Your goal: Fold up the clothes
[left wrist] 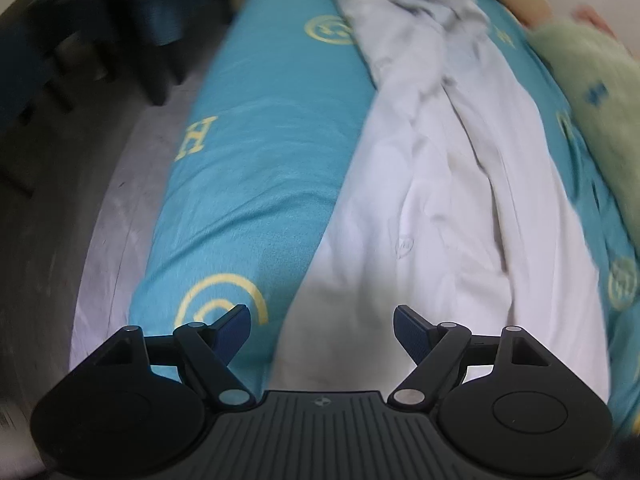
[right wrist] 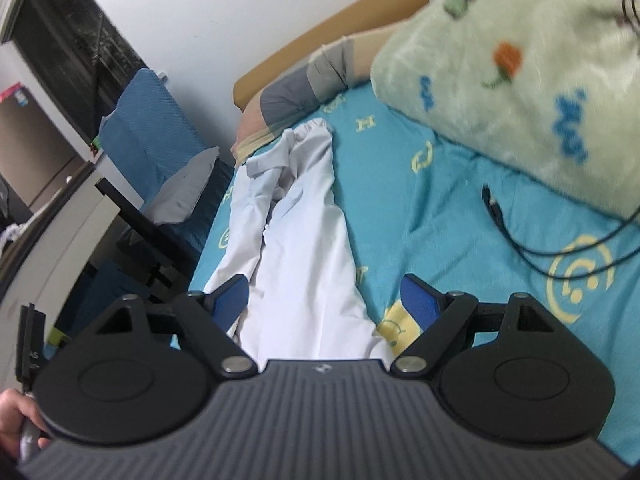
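A white shirt (left wrist: 432, 184) lies folded lengthwise in a long strip on the turquoise bed sheet (left wrist: 256, 152). It also shows in the right wrist view (right wrist: 304, 240), with its sleeves bunched at the far end. My left gripper (left wrist: 322, 334) is open and empty, hovering over the near end of the shirt. My right gripper (right wrist: 324, 304) is open and empty above the shirt's near end, its fingers straddling the strip.
A pale green fleece blanket (right wrist: 520, 64) is piled on the right of the bed. A black cable (right wrist: 516, 236) lies on the sheet beside it. A pillow (right wrist: 296, 84) lies at the headboard. A dark chair with blue cloth (right wrist: 152, 148) stands left of the bed edge.
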{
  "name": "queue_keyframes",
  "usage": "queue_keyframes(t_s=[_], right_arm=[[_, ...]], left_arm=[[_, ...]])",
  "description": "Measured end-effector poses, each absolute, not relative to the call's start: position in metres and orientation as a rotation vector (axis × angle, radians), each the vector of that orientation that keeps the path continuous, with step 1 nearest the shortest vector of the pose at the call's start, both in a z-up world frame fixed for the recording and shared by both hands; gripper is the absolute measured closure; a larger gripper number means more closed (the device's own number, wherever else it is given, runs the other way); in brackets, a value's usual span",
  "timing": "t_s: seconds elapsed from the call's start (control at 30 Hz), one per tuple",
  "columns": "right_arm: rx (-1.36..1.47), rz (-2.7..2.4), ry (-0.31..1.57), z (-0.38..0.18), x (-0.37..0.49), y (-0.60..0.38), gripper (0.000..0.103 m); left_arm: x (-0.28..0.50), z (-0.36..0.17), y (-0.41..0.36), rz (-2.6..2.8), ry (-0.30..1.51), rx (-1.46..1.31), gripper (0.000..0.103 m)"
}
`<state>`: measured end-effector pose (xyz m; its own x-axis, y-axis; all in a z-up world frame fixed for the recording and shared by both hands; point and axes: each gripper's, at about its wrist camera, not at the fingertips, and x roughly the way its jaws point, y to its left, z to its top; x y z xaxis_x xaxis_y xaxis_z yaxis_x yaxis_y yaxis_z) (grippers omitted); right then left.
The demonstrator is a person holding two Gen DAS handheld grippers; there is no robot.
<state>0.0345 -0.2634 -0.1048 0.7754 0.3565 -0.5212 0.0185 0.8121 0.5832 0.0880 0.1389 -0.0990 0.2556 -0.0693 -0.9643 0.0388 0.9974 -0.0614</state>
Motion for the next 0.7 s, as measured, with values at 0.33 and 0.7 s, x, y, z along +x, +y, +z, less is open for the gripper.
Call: queue_keyframes(t_s=[0.33, 0.7], right_arm=[[0.651, 0.211, 0.683, -0.112, 0.047, -0.268, 0.019], [0.674, 0.211, 0.688, -0.112, 0.047, -0.268, 0.019]], left_arm=[[0.096, -0.139, 0.144, -0.216, 1.456, 0.081, 0.056], [0.050, -0.064, 0.061, -0.374, 1.302, 0.414, 0.101]])
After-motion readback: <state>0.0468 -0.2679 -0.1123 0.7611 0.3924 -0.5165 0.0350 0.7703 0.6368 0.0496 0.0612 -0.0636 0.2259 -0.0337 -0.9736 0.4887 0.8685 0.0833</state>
